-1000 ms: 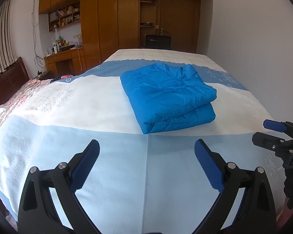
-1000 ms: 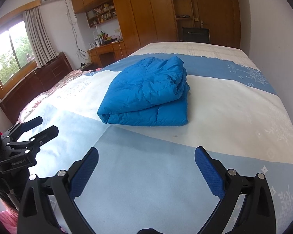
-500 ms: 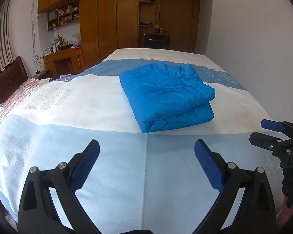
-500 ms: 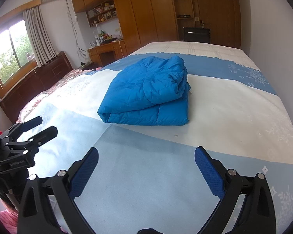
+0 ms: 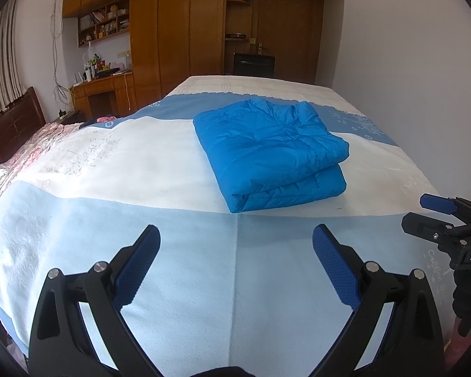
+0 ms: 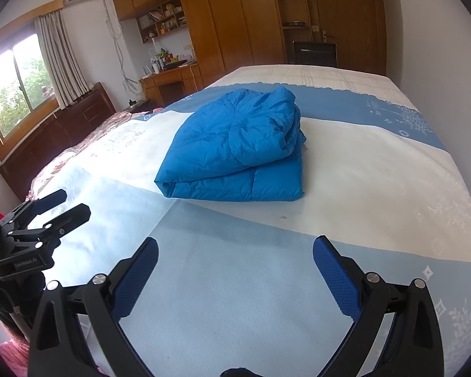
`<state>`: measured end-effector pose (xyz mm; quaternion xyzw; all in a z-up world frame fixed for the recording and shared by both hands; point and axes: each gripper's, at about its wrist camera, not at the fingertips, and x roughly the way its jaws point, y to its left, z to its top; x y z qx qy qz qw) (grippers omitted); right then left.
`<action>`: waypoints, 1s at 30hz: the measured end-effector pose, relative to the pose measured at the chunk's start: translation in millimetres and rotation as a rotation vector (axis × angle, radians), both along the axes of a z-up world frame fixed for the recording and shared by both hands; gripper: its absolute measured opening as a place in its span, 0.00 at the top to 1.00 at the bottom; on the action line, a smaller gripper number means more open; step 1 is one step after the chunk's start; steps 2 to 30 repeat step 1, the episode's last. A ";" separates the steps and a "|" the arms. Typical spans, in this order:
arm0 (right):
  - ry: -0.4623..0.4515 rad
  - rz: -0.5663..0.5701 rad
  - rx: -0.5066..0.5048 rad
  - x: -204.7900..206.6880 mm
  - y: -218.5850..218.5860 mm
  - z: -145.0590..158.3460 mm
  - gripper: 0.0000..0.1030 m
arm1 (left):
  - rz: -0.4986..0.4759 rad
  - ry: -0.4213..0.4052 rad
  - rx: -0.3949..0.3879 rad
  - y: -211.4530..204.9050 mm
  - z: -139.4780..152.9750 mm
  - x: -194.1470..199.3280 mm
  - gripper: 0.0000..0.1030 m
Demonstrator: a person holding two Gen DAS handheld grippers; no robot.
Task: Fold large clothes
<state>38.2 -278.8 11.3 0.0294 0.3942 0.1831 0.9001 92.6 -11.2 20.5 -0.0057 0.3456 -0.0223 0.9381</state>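
A blue puffer jacket lies folded into a thick rectangle on the bed; it also shows in the right wrist view. My left gripper is open and empty, held above the light blue near part of the bedspread, well short of the jacket. My right gripper is open and empty too, also short of the jacket. Each gripper shows at the edge of the other's view: the right gripper at the right, the left gripper at the left.
The bedspread has white, light blue and darker blue bands. A pink floral quilt lies at the left. A white wall runs along the bed's right side. Wooden wardrobes, a desk and a black chair stand beyond.
Both views have shifted only slightly; the jacket sits a little lower and closer in the left wrist view. Both grippers stay open and nothing on the bed has moved.
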 end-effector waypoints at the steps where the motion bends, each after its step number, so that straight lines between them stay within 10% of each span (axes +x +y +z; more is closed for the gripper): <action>1: 0.001 0.000 0.000 0.2 -0.1 -0.3 0.04 | 0.000 0.002 0.000 0.3 -0.4 0.6 0.06; 30: 0.001 0.000 0.000 0.2 -0.1 -0.3 0.04 | 0.000 0.002 0.000 0.3 -0.4 0.6 0.06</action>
